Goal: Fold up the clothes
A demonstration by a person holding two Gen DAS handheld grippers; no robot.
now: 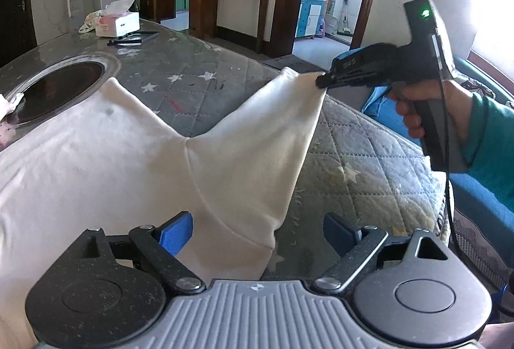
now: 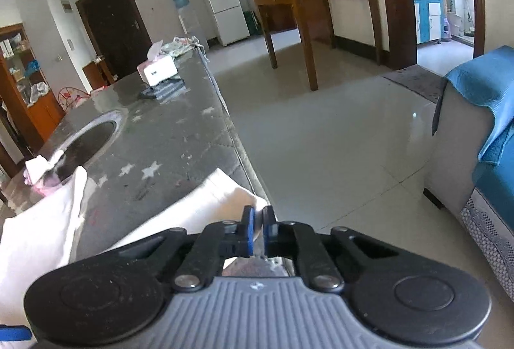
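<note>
A cream-white pair of trousers (image 1: 128, 156) lies on a grey quilted star-pattern table cover (image 1: 353, 150). My right gripper (image 1: 323, 81) is shut on the end of the right trouser leg (image 1: 273, 130) and holds it lifted above the cover. In the right wrist view the right gripper (image 2: 258, 220) pinches that white cloth (image 2: 199, 204) between its blue pads. My left gripper (image 1: 257, 230) is open and empty, low over the crotch area of the trousers, its jaws wide apart.
A round dark inset with a metal rim (image 1: 61, 85) lies at the far left of the table. A tissue box (image 1: 119, 23) and a dark flat object (image 1: 131, 39) sit at the far end. A blue-covered sofa (image 2: 482, 111) stands right of the table, tiled floor (image 2: 337, 140) between.
</note>
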